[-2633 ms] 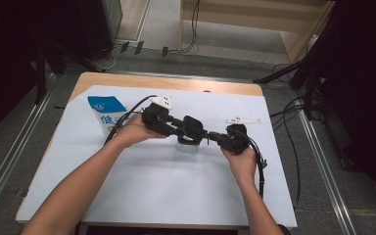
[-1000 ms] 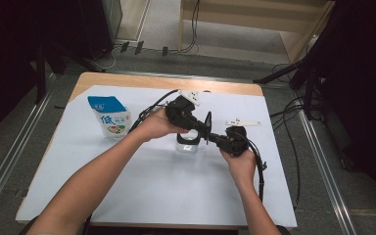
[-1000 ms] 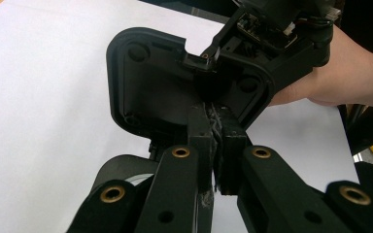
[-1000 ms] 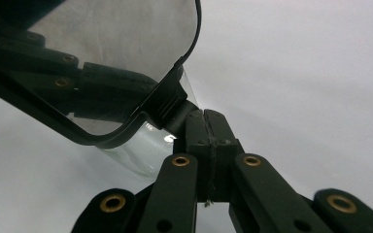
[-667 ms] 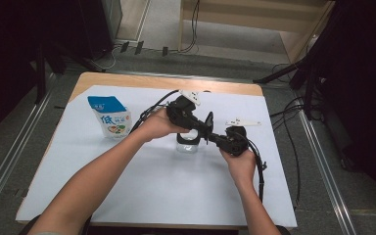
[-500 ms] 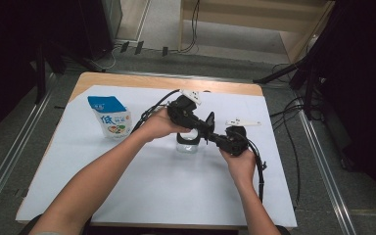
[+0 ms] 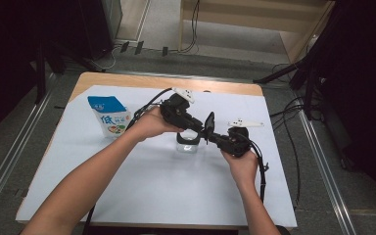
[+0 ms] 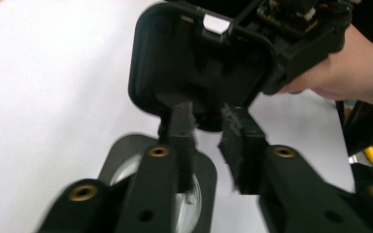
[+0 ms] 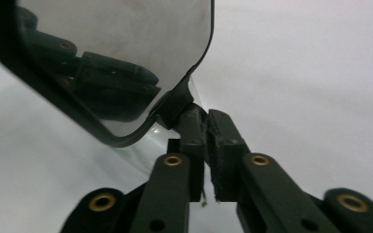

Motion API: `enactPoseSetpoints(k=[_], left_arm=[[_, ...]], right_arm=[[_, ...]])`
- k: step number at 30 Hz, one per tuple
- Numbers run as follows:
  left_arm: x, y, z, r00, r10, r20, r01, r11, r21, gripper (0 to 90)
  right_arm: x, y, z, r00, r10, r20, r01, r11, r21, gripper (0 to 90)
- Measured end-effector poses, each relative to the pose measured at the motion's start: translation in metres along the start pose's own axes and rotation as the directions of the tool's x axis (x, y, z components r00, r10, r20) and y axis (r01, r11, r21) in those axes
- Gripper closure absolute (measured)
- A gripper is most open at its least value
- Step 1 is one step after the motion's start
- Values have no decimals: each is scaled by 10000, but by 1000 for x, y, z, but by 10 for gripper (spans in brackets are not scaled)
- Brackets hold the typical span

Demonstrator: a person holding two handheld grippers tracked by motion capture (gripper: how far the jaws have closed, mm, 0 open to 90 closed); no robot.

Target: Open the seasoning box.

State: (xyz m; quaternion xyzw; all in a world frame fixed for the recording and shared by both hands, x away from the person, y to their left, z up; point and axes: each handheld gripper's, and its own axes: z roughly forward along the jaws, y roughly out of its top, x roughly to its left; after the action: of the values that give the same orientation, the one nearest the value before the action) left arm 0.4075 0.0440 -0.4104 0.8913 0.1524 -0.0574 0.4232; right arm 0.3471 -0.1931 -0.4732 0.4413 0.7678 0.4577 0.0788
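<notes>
White paper covers the wooden table (image 7: 127, 81), where a black-rimmed glass container (image 7: 188, 143) sits mid-table, a blue-and-white milk carton (image 7: 108, 115) well to its left. The right gripper (image 7: 214, 137) is clamped on the container's black hinged lid (image 7: 208, 125), holding it upright. The left gripper (image 7: 196, 125), jaws parted, reaches toward the lid. Judging by this, opening is underway; next, swing the lid fully clear.
</notes>
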Motion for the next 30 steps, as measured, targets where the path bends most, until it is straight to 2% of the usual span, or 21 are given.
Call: enactPoseSetpoints(k=[3, 6, 9, 11, 14, 16, 19, 22, 23, 24, 26, 30], left_arm=[[0, -5, -7, 9999, -158, 43, 158, 9999, 0, 686], [-3, -14, -18, 9998, -162, -72, 159, 9990, -418, 620], [-4, -21, -25, 9999, -61, -149, 55, 9992, -406, 607], [-5, -23, -27, 9998, -132, -152, 126, 9992, -377, 588], [-8, -32, -33, 9997, -205, -99, 202, 9994, -266, 512], [-9, -34, -34, 9997, -250, -69, 248, 9992, -327, 499], [-12, -45, -42, 9995, -321, 69, 325, 9975, -621, 459], [-14, -50, -45, 9994, -358, 30, 359, 9973, -644, 414], [-17, -55, -47, 9992, -358, -179, 347, 9976, -598, 417], [-17, -55, -47, 9992, -358, -179, 347, 9976, -598, 411], [-19, -60, -50, 9990, -355, -262, 340, 9979, -557, 409], [-19, -69, -54, 9970, -756, -151, 748, 9960, -491, 397]], right_arm=[[1, -2, -2, 9999, -103, -47, 103, 9999, -56, 799], [3, -6, -8, 9996, -253, -155, 252, 9997, -74, 726], [6, -11, -15, 9991, -363, -219, 361, 9993, -87, 683], [7, -12, -16, 9987, -447, -224, 446, 9990, -47, 675], [15, -16, -19, 9979, -580, -304, 581, 9983, 11, 663], [17, -17, -18, 9976, -605, -344, 608, 9981, 74, 659], [29, -21, -18, 9956, -823, -456, 832, 9964, 187, 606], [36, -25, -18, 9950, -727, -692, 747, 9969, 257, 559], [39, -26, -18, 9942, -785, -730, 804, 9965, 237, 557], [39, -26, -18, 9942, -785, -730, 804, 9965, 237, 557], [48, -29, -18, 9913, -1042, -809, 1065, 9940, 243, 551], [57, -31, -18, 9867, -1292, -983, 1310, 9913, 118, 552]])
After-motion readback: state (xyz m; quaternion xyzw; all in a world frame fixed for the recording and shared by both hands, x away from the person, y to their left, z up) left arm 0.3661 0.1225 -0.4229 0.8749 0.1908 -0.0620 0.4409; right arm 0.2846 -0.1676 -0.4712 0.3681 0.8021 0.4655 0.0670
